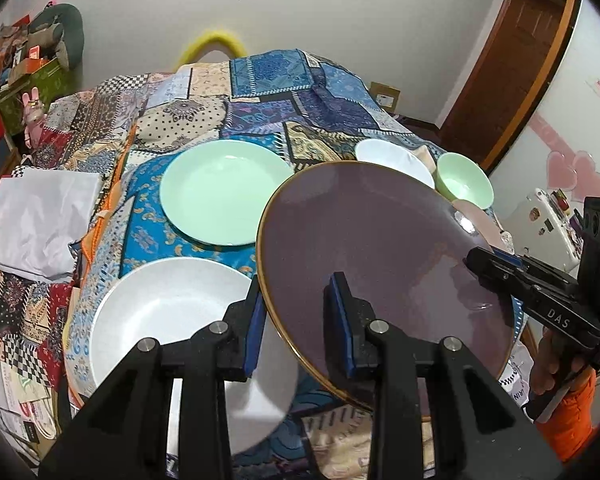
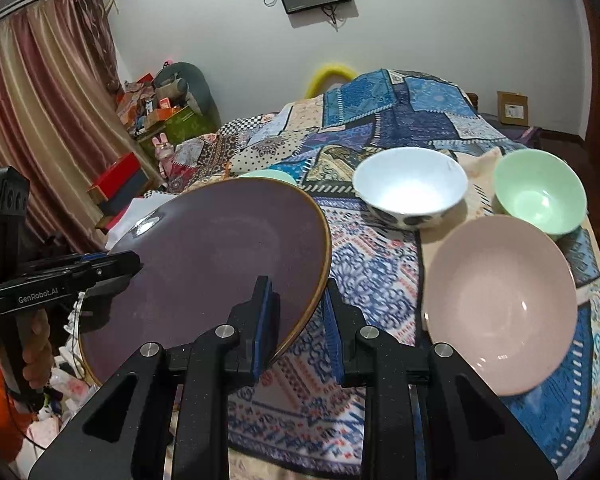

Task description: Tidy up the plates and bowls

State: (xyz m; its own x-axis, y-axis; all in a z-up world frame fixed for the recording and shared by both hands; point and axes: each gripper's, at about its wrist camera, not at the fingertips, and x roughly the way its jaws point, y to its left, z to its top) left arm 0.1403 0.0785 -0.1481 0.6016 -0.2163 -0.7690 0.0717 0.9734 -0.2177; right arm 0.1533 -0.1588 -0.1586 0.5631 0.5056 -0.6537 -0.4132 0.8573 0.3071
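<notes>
A gold-rimmed purple plate (image 1: pixel 380 256), centre frame, is held tilted above the quilt-covered bed (image 1: pixel 260 92), its opposite edges clamped by the left hand-held gripper (image 1: pixel 298 322) and right hand-held gripper (image 2: pixel 298 326). Glazed, rigid and likely heavy, slippery and breakable, it is best gripped at the rim.

The left gripper (image 1: pixel 298 326) was clamped on the near rim of the purple plate (image 1: pixel 380 248), which hung tilted above the patchwork-covered bed (image 1: pixel 260 92). The right gripper (image 1: pixel 478 266) pinched the plate's right rim. A white plate (image 1: pixel 160 316) lay near the bed's near edge, a green plate (image 1: pixel 220 190) beyond it. Toward the right edge stood a white bowl (image 1: pixel 388 156) and a green bowl (image 1: pixel 466 178).
</notes>
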